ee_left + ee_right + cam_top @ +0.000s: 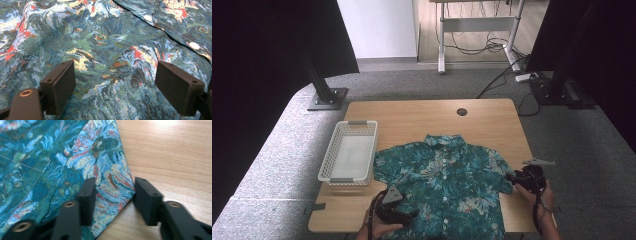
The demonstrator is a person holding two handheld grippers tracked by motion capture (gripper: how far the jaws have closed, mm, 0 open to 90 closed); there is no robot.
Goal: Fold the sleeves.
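A teal floral short-sleeved shirt point(442, 175) lies flat and buttoned on the wooden table point(412, 115), collar towards the far edge. My left gripper point(409, 216) rests low over the shirt's lower left front, near the table's front edge. In the left gripper view it point(115, 85) stands open, jaws wide apart just above the fabric point(112, 37), with white buttons point(148, 18) along the placket beyond. My right gripper point(511, 177) is at the shirt's right sleeve. In the right gripper view it point(113, 195) straddles the sleeve's corner point(110, 182), which lies flat between the half-parted jaws.
A white slatted basket point(349, 125) stands on the table's left side, close to the shirt's left sleeve. A round cable hole point(462, 111) sits near the far edge. Bare wood point(175, 157) lies to the right of the sleeve. Grey carpet surrounds the table.
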